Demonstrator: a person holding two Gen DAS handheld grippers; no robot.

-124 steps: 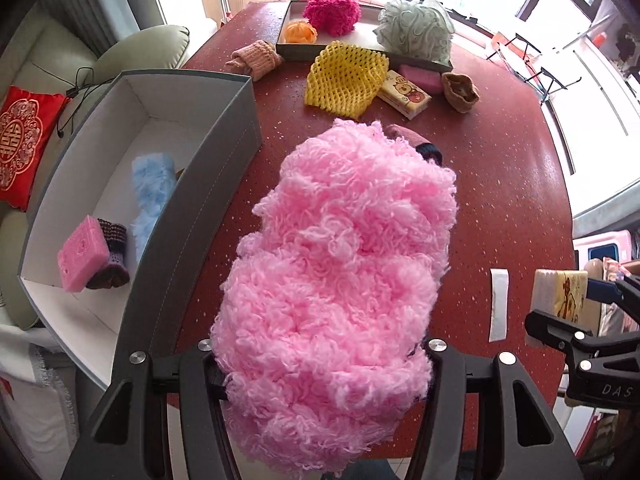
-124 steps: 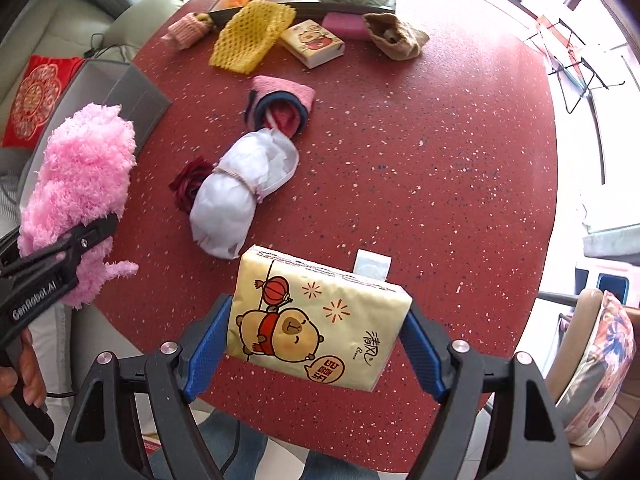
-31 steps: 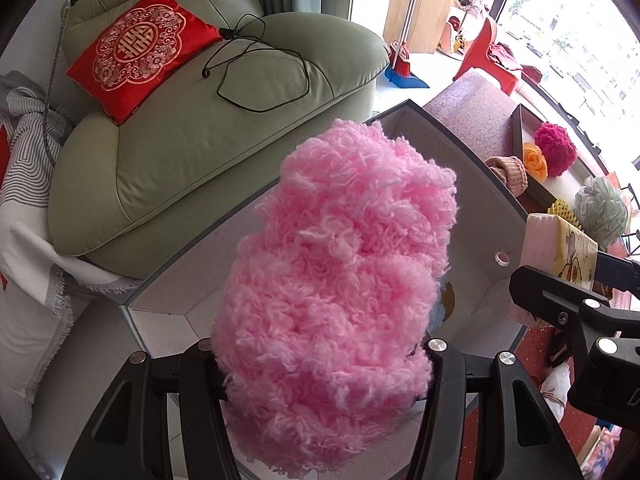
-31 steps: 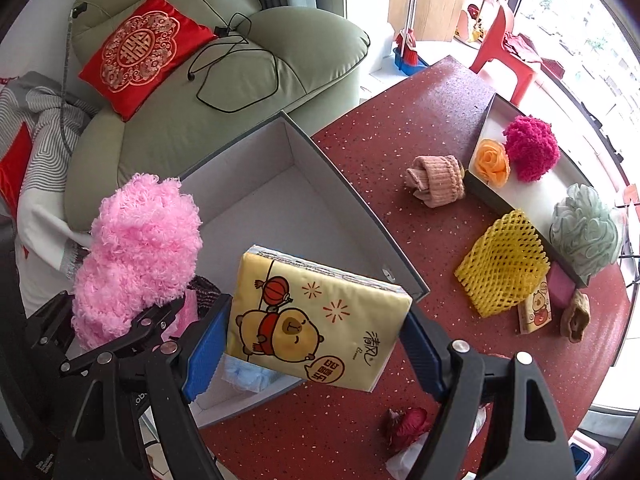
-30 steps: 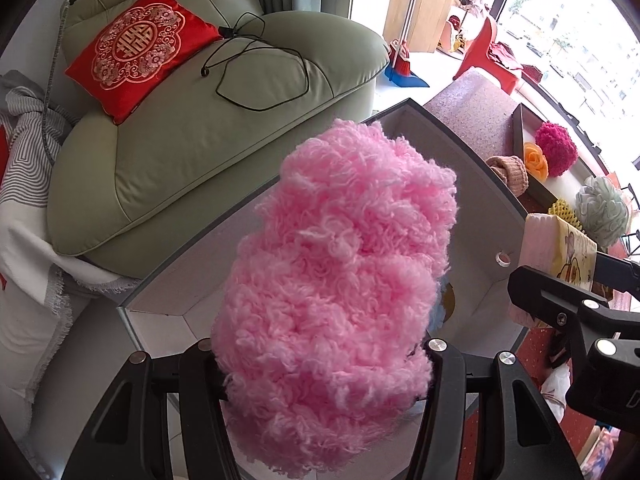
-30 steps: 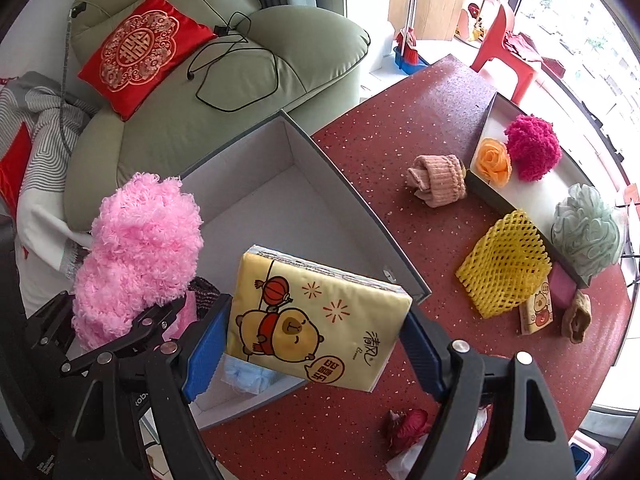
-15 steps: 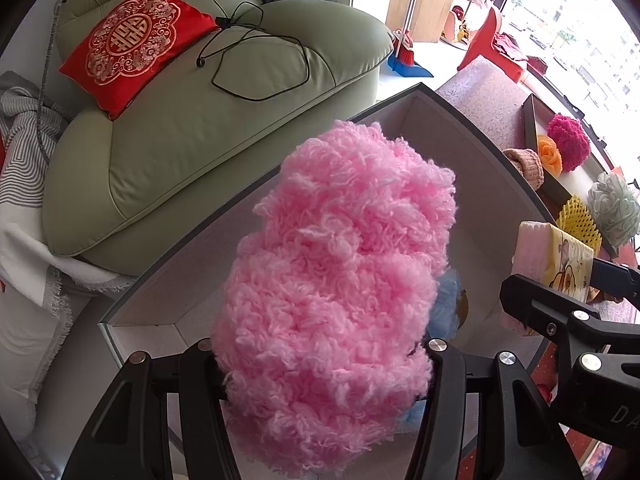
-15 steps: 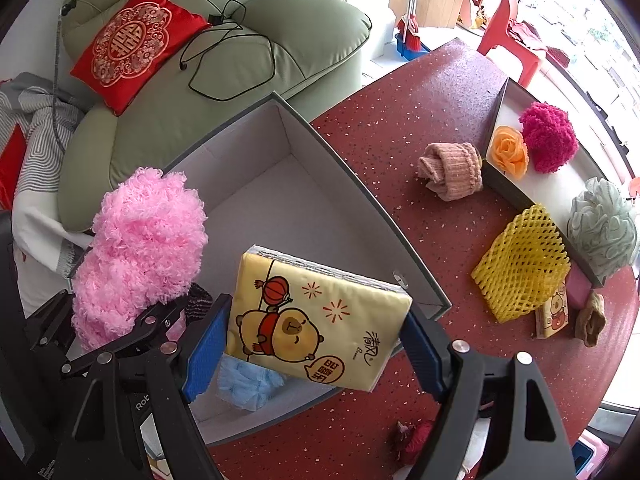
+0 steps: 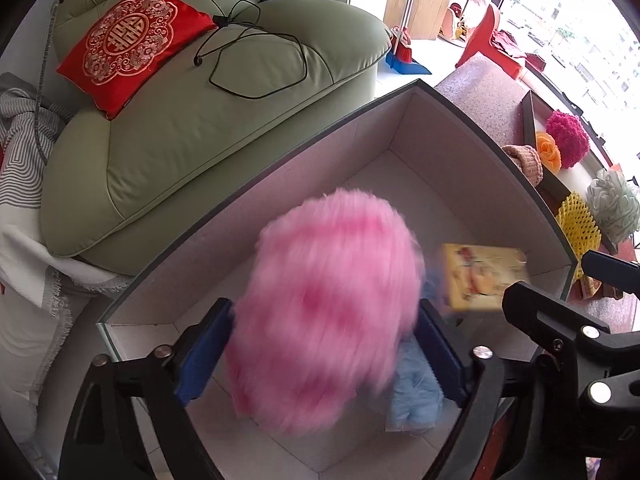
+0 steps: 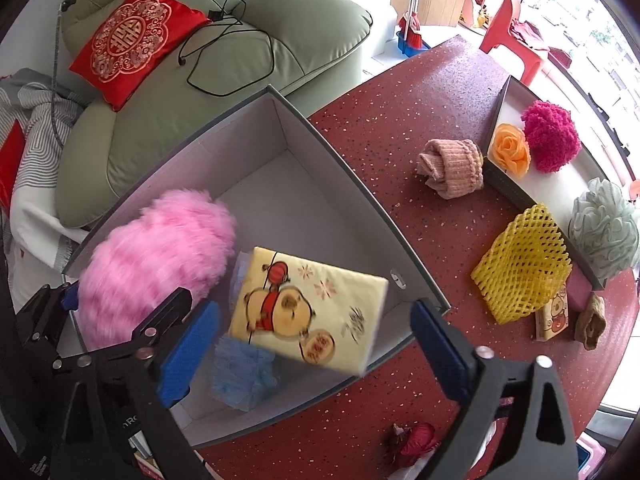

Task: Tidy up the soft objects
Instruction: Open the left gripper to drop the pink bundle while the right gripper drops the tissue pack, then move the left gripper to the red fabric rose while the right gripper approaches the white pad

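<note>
Blurred in motion, a pink fluffy bundle [image 9: 328, 312] drops away from my left gripper [image 9: 322, 340], whose jaws are opening; the blue pads stand clear of it on both sides. The yellow tissue pack [image 10: 308, 308] with a cartoon bear, also blurred, falls tilted between the opening jaws of my right gripper [image 10: 314, 354], touching neither pad. Both hang over the grey box [image 10: 340, 160] with its white inside. A pale blue fluffy piece [image 10: 244, 376] lies on the box floor. In the right wrist view the pink bundle [image 10: 156, 256] sits by the left gripper [image 10: 120, 304].
On the red table [image 10: 400, 128] lie a rolled pink sock [image 10: 452, 168], a yellow foam net [image 10: 524, 264] and a red rose [image 10: 416, 436]. A tray [image 10: 496, 104] holds an orange rose, a magenta pompom and a green bath puff. A green sofa [image 10: 200, 112] stands behind the box.
Both grippers have opened wide. The pink bundle and the tissue pack have slipped out of the pads and are dropping into the box.
</note>
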